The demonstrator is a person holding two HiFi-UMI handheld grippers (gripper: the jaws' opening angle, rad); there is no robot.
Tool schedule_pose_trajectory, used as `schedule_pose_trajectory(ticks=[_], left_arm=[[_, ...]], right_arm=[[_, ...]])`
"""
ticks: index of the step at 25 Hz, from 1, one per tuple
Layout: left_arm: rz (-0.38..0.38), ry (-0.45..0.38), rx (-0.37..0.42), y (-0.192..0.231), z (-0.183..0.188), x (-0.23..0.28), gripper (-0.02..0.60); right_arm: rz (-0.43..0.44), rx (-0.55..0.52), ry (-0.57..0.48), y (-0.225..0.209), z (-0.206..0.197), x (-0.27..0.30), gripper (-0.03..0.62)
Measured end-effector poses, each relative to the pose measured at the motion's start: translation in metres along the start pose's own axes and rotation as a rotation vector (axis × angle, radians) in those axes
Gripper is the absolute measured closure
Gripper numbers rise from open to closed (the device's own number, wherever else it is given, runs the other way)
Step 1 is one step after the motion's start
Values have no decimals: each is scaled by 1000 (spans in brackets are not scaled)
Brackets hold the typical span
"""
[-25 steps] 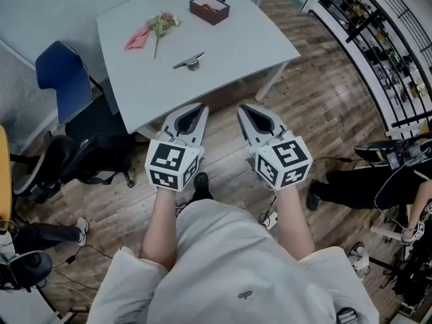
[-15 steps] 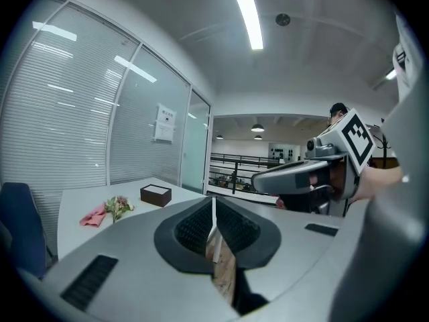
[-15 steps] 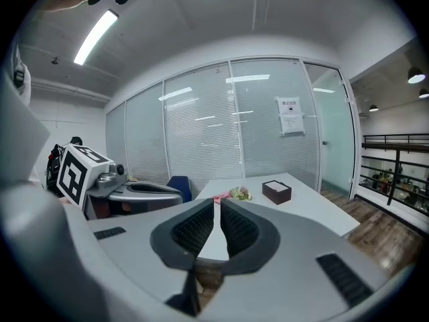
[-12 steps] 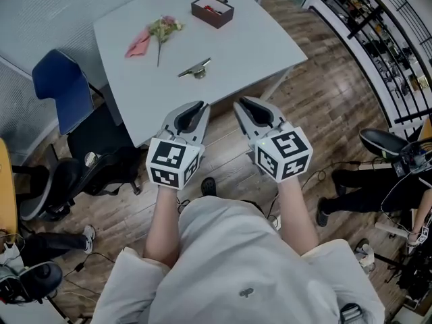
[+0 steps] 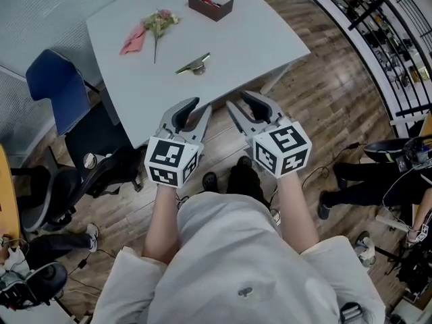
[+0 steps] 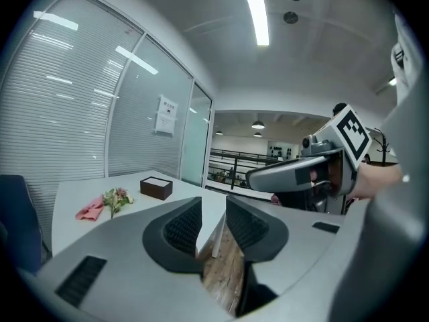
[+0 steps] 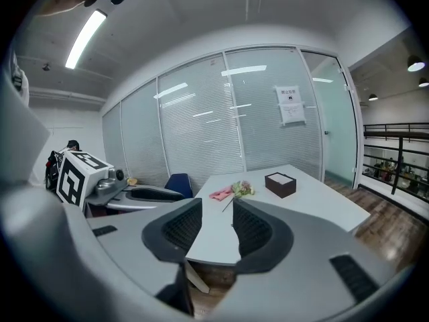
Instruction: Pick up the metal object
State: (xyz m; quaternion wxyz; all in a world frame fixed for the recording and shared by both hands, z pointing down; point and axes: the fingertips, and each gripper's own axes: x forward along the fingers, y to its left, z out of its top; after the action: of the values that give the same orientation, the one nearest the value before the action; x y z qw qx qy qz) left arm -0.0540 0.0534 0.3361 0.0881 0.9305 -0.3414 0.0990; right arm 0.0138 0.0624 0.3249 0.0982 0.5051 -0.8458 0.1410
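Overall light: bright, even indoor light in all three views
Source: a ceiling strip light glows white overhead in the left gripper view, and a second strip in the right gripper view
Glare: pale streaks reflect on the glass wall
Shadows: soft; the metal object lays a small dark patch on the white bench
Distortion: both gripper views are strongly fish-eyed with black corners; the head view bows at its edges
Focus: the jaws near each lens look soft, the room behind sharper
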Motion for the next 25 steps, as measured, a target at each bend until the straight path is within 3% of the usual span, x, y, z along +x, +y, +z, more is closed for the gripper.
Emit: schedule_pose_trajectory(ticks=[12, 25], left_arm=[[113, 47, 8, 41, 4, 47, 414], [198, 80, -24, 80, 24, 134, 374]], right_arm=[[92, 52, 12, -71, 16, 55, 431], [195, -4, 51, -148, 50, 119, 431]])
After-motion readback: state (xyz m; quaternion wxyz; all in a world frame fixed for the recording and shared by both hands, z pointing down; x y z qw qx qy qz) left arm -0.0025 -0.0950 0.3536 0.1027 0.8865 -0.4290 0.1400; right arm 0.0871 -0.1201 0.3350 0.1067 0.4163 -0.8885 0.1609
